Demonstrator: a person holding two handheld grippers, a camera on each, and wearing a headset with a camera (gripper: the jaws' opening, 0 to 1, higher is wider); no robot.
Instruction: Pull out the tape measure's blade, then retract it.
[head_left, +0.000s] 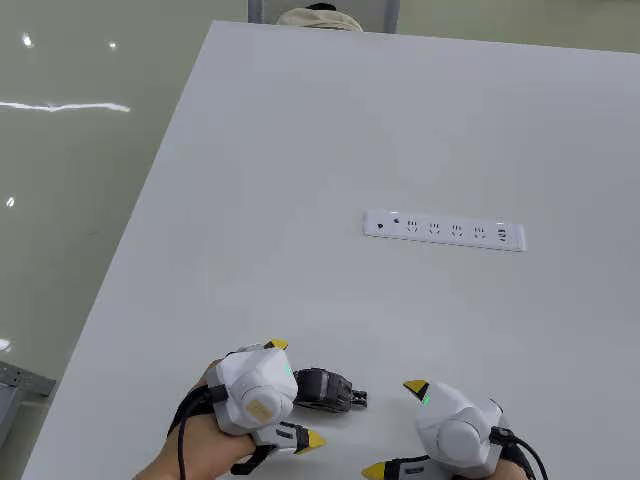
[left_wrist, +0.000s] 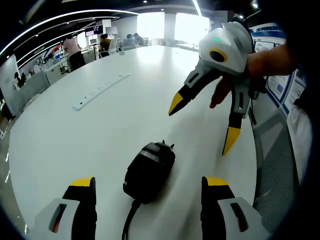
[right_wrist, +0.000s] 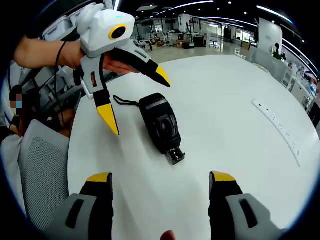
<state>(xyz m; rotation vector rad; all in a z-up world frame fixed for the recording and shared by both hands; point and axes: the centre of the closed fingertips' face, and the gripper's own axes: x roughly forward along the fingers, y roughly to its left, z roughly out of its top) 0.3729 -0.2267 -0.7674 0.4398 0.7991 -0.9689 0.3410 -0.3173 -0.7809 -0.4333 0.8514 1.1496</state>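
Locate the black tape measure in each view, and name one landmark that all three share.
Head view: tape measure at bottom centre, lying on the white table.
Left gripper view: tape measure at lower centre, between this view's own two jaws.
Right gripper view: tape measure at centre, ahead of the jaws, with its hook end nearest the camera.
Shared landmark: the white power strip, centre right, upper left, far right.
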